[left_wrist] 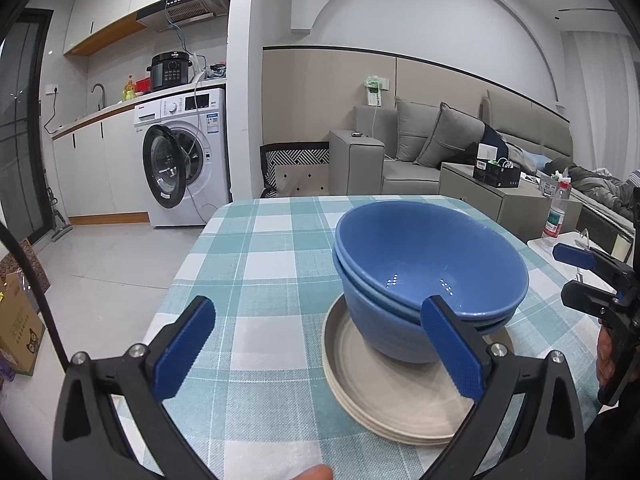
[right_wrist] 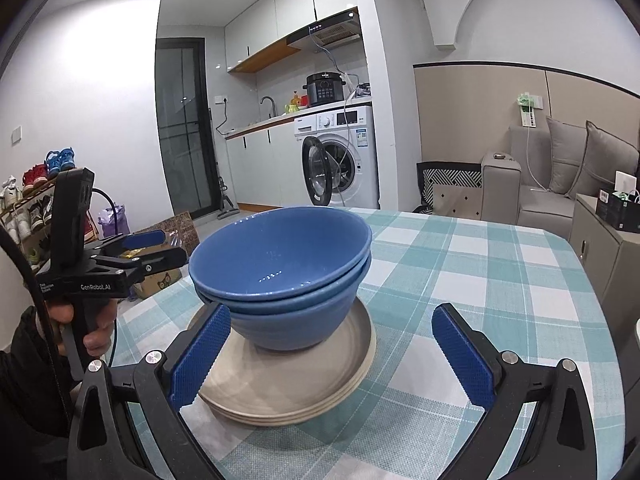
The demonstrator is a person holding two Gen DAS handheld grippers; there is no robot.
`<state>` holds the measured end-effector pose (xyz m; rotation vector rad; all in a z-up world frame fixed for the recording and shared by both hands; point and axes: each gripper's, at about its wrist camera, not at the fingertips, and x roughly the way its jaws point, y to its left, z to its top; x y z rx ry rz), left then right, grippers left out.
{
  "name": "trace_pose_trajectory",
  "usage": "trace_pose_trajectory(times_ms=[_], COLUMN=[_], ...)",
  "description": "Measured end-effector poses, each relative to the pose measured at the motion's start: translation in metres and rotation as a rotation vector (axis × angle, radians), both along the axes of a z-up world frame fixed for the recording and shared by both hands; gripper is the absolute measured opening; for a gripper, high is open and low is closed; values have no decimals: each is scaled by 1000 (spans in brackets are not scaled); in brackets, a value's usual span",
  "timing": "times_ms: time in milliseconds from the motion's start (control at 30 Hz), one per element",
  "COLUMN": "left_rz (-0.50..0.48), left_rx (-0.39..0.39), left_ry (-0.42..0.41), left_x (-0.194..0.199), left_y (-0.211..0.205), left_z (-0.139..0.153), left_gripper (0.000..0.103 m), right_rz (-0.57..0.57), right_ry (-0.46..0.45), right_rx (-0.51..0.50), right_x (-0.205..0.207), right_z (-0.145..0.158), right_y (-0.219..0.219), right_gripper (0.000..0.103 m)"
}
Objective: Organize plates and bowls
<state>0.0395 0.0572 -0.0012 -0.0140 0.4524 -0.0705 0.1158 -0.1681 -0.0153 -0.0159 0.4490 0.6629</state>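
Two nested blue bowls point(left_wrist: 428, 276) stand on a stack of beige plates point(left_wrist: 384, 396) on the checked tablecloth; they also show in the right wrist view, bowls point(right_wrist: 280, 268) on plates point(right_wrist: 296, 384). My left gripper point(left_wrist: 320, 340) is open and empty, its right finger in front of the bowls' near rim. My right gripper point(right_wrist: 332, 352) is open and empty, just in front of the stack. Each gripper shows in the other's view: the right gripper point(left_wrist: 572, 276) at the right edge, the left gripper point(right_wrist: 160, 248) at the left, both open.
The table point(left_wrist: 256, 264) has a teal and white checked cloth. Its left edge drops to the floor, where cardboard boxes point(left_wrist: 16, 320) stand. A washing machine point(left_wrist: 180, 160) with an open door and a grey sofa point(left_wrist: 420, 152) stand beyond. A bottle point(left_wrist: 556, 212) stands on a side surface at right.
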Motion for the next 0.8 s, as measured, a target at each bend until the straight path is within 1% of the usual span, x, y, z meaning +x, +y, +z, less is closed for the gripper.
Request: trace_pose_trajectory(times_ms=[400,467,567,800], left_rz=[37,34,37,21], left_rx=[11,7,20,18], left_ry=[-71,-69,-67,-98], left_x=[-14,-16,-18,-24], left_y=[8,9,8,5], left_z=[-9,-11,-13,-16], left_gripper=[103,103,103,103], right_rz=[3,6,13,17], right_ry=[-48,-55,-63,-95], right_rx=[-41,-49,-47,-42], right_x=[-17,-19,-21,-28], right_z=[-13,-15,-17,-16], right_y=[1,3,4,4], right_gripper=[102,102,102,102])
